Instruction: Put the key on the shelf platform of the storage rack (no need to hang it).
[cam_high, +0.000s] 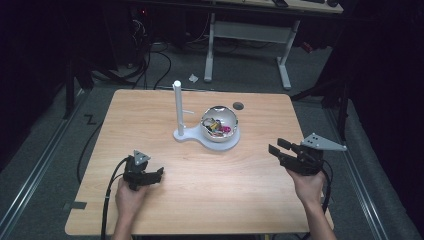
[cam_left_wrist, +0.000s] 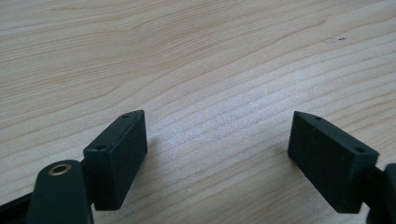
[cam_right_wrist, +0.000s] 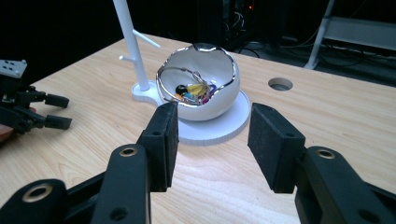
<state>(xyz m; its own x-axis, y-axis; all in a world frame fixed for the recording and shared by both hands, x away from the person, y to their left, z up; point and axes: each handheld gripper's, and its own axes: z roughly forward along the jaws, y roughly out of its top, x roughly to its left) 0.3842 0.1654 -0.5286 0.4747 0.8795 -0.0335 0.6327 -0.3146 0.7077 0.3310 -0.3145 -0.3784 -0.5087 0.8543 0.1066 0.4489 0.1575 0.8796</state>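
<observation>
White stand: a post (cam_high: 177, 107) with short pegs rises from a flat base (cam_high: 187, 136) at mid-table; the base widens into a round pad under the bowl.
Bowl: white and glossy with a wavy silver rim (cam_right_wrist: 198, 88), tilted so its mouth faces the right gripper; it sits on the pad just beside the post.
Contents: a thin hoop and a tangle of small coloured trinkets (cam_right_wrist: 194, 91) lie inside the bowl; single pieces are too small to name.
Table: pale wood (cam_high: 215, 185), with a round hole (cam_high: 238, 105) behind the bowl.
Right gripper: (cam_right_wrist: 212, 135) held above the near right of the table, aimed at the bowl, near it but not touching; jaws stand apart with nothing between them.
Left gripper: (cam_left_wrist: 217, 149) low over bare wood at the near left, well apart from the stand; jaws wide apart, empty.
Step in hand: judged to be the right gripper's approach to the bowl to pick out a trinket.
How to do it well: come in through the mouth above the low side of the rim, narrow the jaws so they clear the walls, and pinch one piece at its free end.
Risk: a push on the rim could slide or tip the bowl; tangled pieces may lift together.
Left's part: it could steady the base if the bowl shifts.
</observation>
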